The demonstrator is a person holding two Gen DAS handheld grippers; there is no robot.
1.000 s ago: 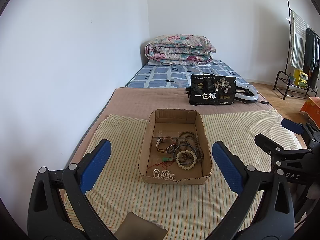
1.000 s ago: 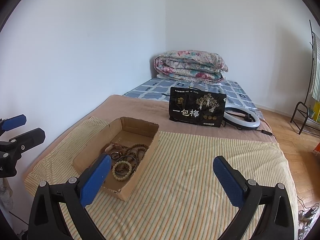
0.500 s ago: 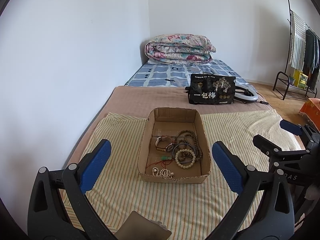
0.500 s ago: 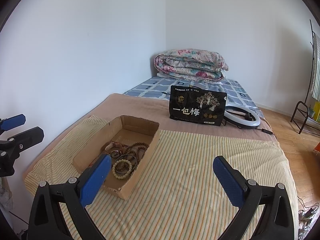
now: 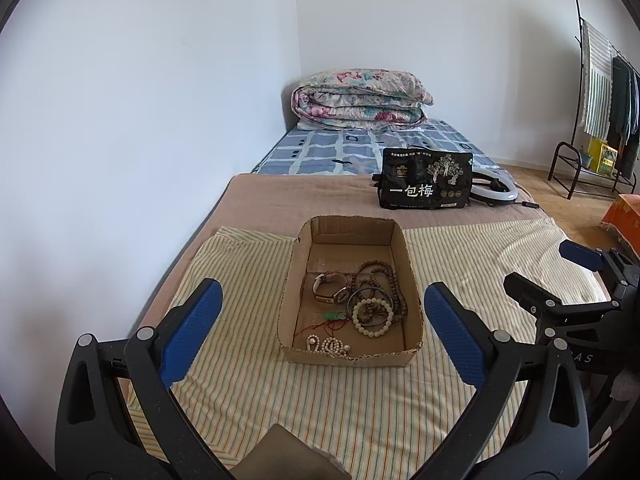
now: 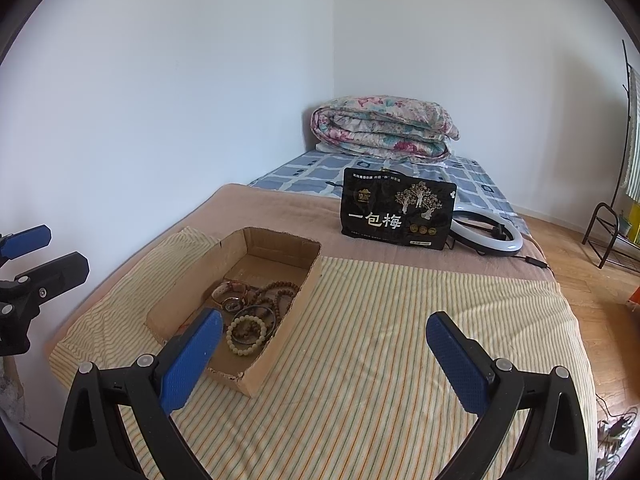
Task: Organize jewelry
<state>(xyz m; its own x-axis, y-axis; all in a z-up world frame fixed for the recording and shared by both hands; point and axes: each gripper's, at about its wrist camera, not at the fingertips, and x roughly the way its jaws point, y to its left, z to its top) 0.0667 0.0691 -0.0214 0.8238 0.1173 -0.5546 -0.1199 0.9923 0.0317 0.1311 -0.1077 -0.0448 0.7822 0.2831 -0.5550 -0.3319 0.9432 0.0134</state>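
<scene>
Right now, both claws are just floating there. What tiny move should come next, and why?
Probably lower the left gripper toward the pale bead bracelet in the cardboard box. Both grippers are open and empty, and the box sits right in front of the left one.

Left gripper (image 5: 323,330): two black plastic arms, each ending in a blue pad (image 5: 192,332) with a fine dotted texture. Silver screws sit at the arm joints behind the pads. Right gripper (image 6: 324,362): same build, black arms, blue textured pads (image 6: 456,362), silver screws. Seen from the left gripper, the right gripper's black body carries pale lettering, partly legible as "AS".
</scene>
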